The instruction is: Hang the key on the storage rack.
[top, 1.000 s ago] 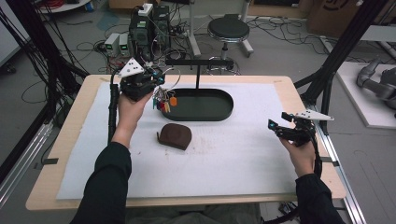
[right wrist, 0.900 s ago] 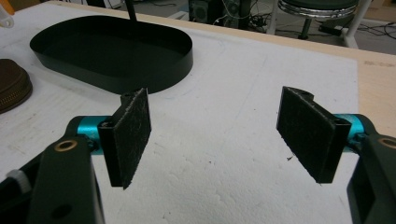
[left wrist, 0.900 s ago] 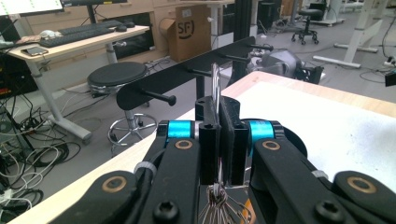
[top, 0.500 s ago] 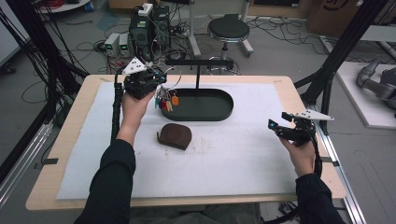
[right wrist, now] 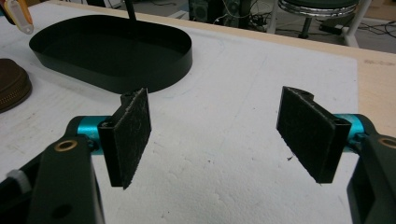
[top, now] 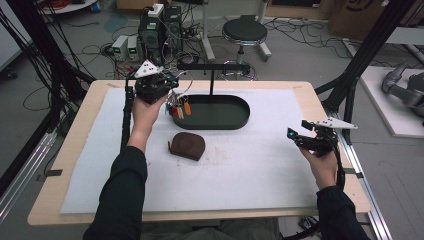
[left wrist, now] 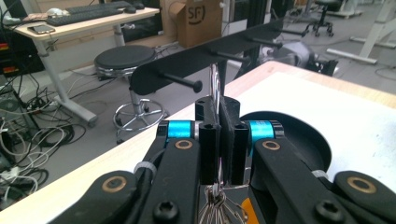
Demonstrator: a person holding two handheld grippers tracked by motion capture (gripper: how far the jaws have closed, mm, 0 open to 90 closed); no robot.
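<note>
My left gripper [top: 169, 86] is held up over the table's far left, shut on a metal key ring [left wrist: 215, 78]. A bunch of keys with coloured tags [top: 179, 107] hangs below it. In the left gripper view the ring rises between the closed pads [left wrist: 227, 122], just short of the nearest peg [left wrist: 183, 82] of the black hook rack [top: 212, 66]. The rack stands on a post above the dark oval tray [top: 235, 123]. A brown zip pouch [top: 187, 145] lies on the white mat in front of the tray. My right gripper [top: 296, 136] hovers low at the right side, open and holding nothing [right wrist: 219, 133].
The white mat [top: 250, 170] covers most of the wooden table [top: 320, 107]. Black frame poles [top: 357, 65] stand at the table's corners. A stool [top: 245, 32], cables and electronics sit on the floor behind.
My left gripper has risen slightly with the keys, closer to the rack's left end. The right gripper has stayed put.
</note>
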